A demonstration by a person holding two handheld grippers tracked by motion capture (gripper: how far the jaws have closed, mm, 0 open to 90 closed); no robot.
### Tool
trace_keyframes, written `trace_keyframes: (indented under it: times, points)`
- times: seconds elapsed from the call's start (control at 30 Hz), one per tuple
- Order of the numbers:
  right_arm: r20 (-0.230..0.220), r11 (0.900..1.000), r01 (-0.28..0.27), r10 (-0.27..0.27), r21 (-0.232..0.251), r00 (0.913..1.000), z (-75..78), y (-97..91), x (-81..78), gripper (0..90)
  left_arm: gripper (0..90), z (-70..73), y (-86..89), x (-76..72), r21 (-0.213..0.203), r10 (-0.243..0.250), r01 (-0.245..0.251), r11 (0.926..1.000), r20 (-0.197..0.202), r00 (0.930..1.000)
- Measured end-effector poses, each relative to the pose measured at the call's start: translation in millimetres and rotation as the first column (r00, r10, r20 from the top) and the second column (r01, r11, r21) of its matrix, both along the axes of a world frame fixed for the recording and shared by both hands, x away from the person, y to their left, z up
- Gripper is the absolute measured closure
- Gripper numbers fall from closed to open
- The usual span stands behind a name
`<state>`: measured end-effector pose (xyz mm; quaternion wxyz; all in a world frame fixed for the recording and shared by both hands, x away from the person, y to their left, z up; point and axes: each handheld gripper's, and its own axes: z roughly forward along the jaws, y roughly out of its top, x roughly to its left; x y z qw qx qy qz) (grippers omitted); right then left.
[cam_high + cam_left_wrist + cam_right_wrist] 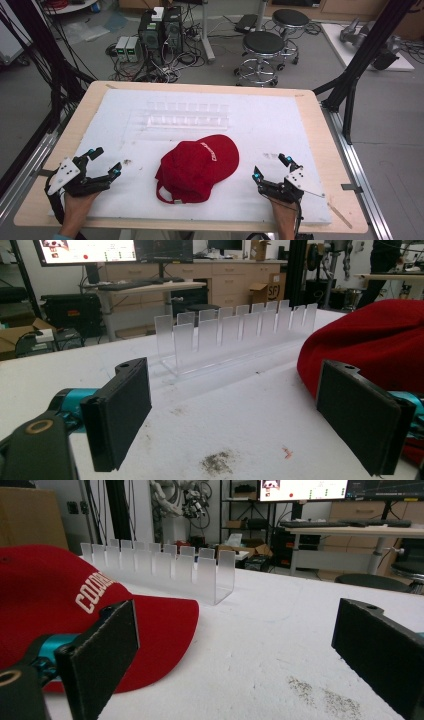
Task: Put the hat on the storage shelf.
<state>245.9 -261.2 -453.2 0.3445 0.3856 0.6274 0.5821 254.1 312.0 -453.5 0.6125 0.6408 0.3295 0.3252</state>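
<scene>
Lying crown-up, red cap [197,167] points its brim toward far right.

Grey floor behind the table with two black stools [264,47], computer towers [161,29] in tangled cables, plus wooden desks [150,287] and lit monitors [85,250] further back.

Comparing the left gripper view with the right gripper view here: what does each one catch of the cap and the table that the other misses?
Left gripper view alone: the plain red side of the cap, no lettering, and a small red fleck on the white pad.

Right gripper view alone: the cap's white lettering and its brim lying flat toward the clear slotted rack.

Both: the red cap, the clear rack standing beyond it, grey smudges on the white pad, and each gripper's own black jaws standing wide apart with nothing between them, left gripper and right gripper.
</scene>
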Motion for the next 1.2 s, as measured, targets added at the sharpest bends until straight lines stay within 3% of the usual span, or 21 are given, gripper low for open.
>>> trace_keyframes:
  times: [0.47,0.7,0.83,0.93,1.07,1.2]
  points:
    - [-0.009,0.9999,0.004,-0.004,0.014,1.0000,0.0,-1.0,0.2,3.8,16.0,0.4,-0.1,1.3,-0.008,0.010,-0.010,0.9999,-0.013,0.9999]
    - [-0.009,0.9999,0.005,-0.005,0.010,1.0000,0.1,-0.5,0.3,3.8,15.9,1.2,-1.4,1.5,0.012,0.001,-0.001,0.9999,-0.015,0.9999]
    - [-0.004,1.0000,0.002,-0.002,0.009,1.0000,0.1,-1.2,0.7,3.8,15.5,4.6,-2.8,5.3,0.048,-0.008,0.011,0.9988,-0.067,0.9977]
    - [-0.006,1.0000,0.002,-0.002,0.009,1.0000,0.1,-1.0,0.7,3.8,15.4,8.5,-3.6,5.8,0.067,-0.013,0.018,0.9976,-0.076,0.9970]
    - [-0.008,0.9999,0.002,-0.002,0.017,1.0000,0.1,-1.6,0.9,3.8,15.3,22.3,-7.6,6.8,0.076,-0.042,0.051,0.9958,-0.108,0.9933]
    - [-0.007,0.9998,0.001,-0.001,0.017,1.0000,0.1,-1.6,0.9,3.8,15.4,37.9,-15.4,7.6,0.117,-0.069,0.088,0.9893,-0.158,0.9850]
